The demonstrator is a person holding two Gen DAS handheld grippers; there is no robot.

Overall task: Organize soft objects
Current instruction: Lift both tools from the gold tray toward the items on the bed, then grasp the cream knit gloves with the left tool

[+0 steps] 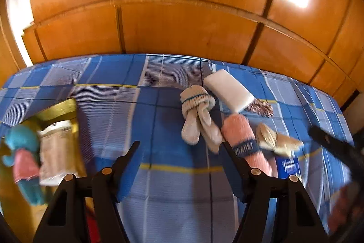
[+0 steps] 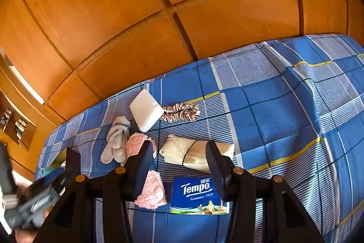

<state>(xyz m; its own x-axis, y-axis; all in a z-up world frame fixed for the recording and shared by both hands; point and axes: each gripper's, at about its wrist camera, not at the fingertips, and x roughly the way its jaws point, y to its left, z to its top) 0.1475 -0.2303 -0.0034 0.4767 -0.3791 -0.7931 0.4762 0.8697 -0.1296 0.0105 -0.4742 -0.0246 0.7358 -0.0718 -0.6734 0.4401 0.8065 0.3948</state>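
Both claws hang apart and empty over the blue plaid bedspread (image 2: pixel 284 106), left gripper (image 1: pixel 179 147) and right gripper (image 2: pixel 179 145) alike (left view's blurry), with the Tempo tissue pack (image 2: pixel 199 195), pink sock (image 2: pixel 151 191) and white gloves (image 2: pixel 117 140) lying loose below.

A bed under a blue plaid sheet (image 2: pixel 284 106) stands against an orange wooden panelled wardrobe (image 2: pixel 136 15); a recessed shelf (image 2: pixel 16 122) holds small items at far left.
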